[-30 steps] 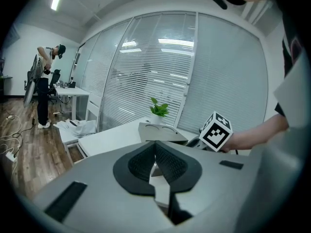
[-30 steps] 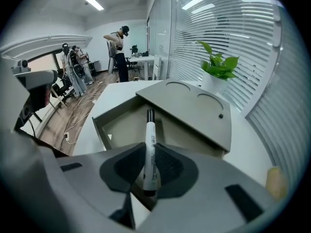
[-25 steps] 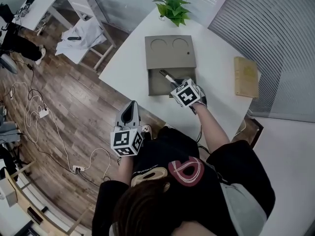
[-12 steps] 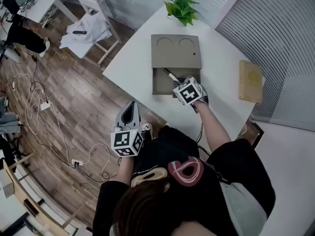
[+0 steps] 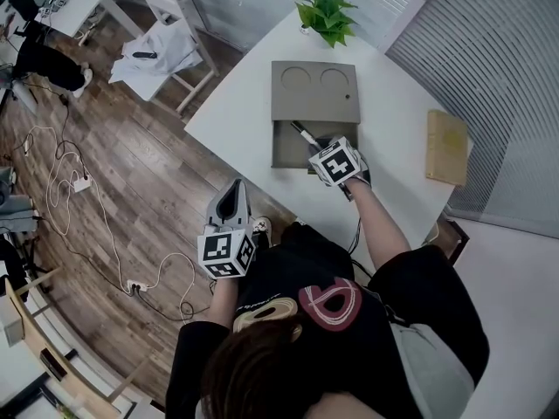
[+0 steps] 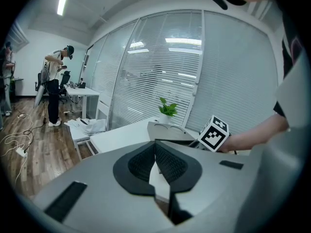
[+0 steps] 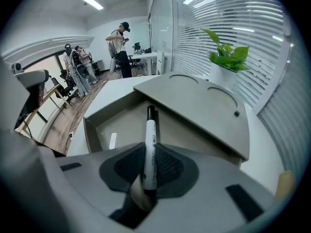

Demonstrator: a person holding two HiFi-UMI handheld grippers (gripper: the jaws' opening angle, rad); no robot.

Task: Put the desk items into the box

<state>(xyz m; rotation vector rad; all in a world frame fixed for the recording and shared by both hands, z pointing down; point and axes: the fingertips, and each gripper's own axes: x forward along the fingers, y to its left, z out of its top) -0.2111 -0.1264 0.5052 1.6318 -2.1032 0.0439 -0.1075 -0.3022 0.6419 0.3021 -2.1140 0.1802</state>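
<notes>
Box point(image 5: 277, 151) far half closed off by lid point(image 5: 314, 90); near compartment point(image 5: 292, 152) open from above, marker point(image 5: 303, 134) hanging over its right side. Open tabletop point(image 5: 236, 112) left of box. Plant point(image 5: 325, 13) far, tan board point(image 5: 448, 147) right edge.

The white desk point(image 5: 249, 116) carries three things. A grey-brown box point(image 5: 314, 90) sits near its middle. The box's far part has a flat top with two round recesses and a small dark knob, and its near part is an open compartment. A potted plant point(image 5: 325, 14) with green leaves stands at the far corner, near the box but apart from it. A flat tan board point(image 5: 448, 147) lies along the right edge, well apart from the box.
</notes>
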